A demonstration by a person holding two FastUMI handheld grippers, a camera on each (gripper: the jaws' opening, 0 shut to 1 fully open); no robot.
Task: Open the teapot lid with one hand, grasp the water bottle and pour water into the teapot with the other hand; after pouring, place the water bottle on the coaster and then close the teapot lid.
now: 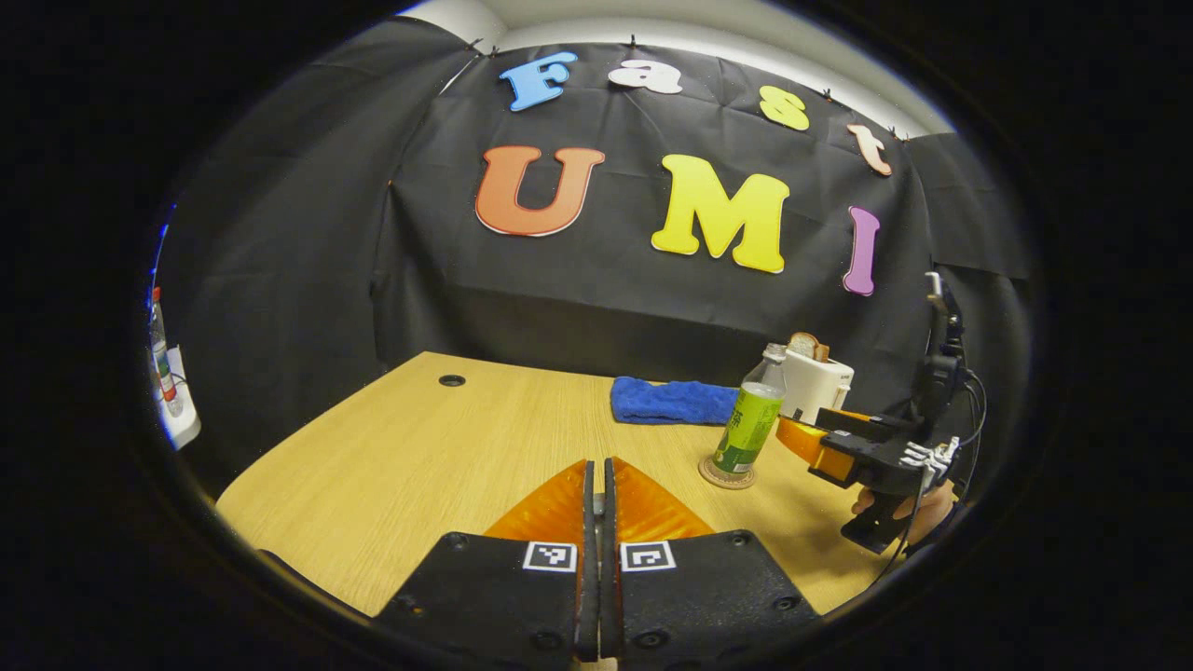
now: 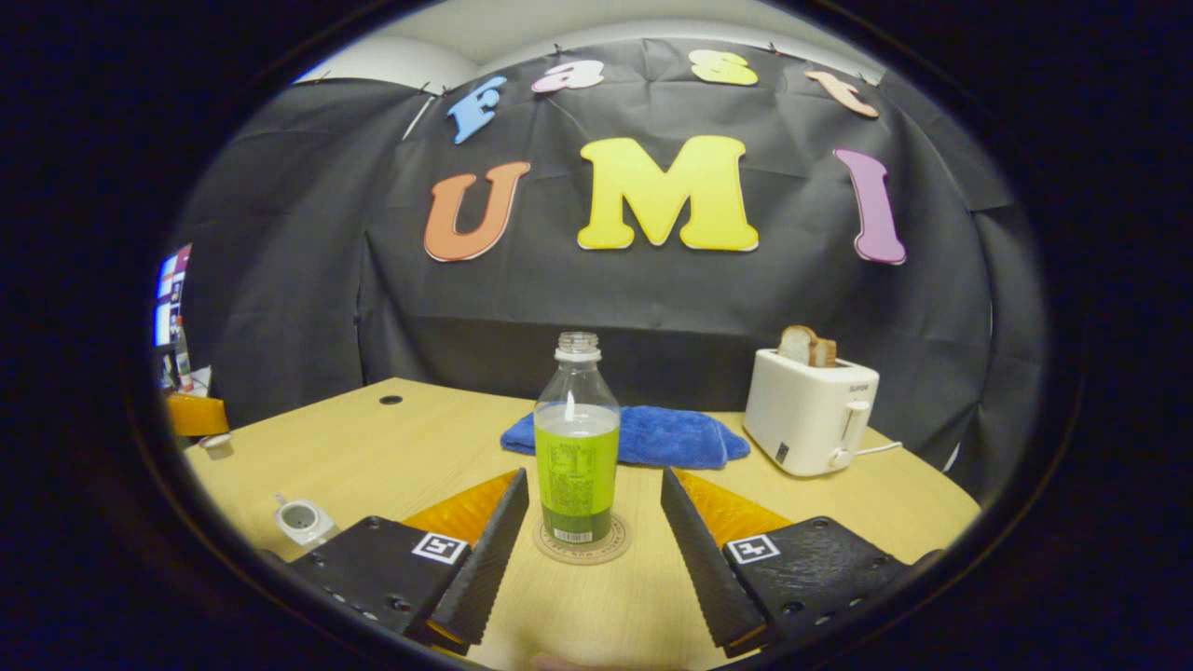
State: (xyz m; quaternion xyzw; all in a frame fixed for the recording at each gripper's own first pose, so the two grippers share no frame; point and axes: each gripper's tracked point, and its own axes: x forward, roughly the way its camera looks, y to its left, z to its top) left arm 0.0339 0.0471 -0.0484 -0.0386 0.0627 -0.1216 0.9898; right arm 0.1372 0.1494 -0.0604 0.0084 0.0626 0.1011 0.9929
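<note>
A wooden table (image 2: 391, 457) fills the lower part of both views, with a small round hole (image 2: 390, 400) near its far left corner. A folded blue towel (image 2: 652, 436) lies towards the back of the table, in front of the black cloth wall. To the right of the towel stands a white toaster (image 2: 811, 410) with slices of bread (image 2: 806, 346) sticking up from its slots, and a white cord (image 2: 881, 449) trails from its right side. The toaster and towel sit near each other but apart.
</note>
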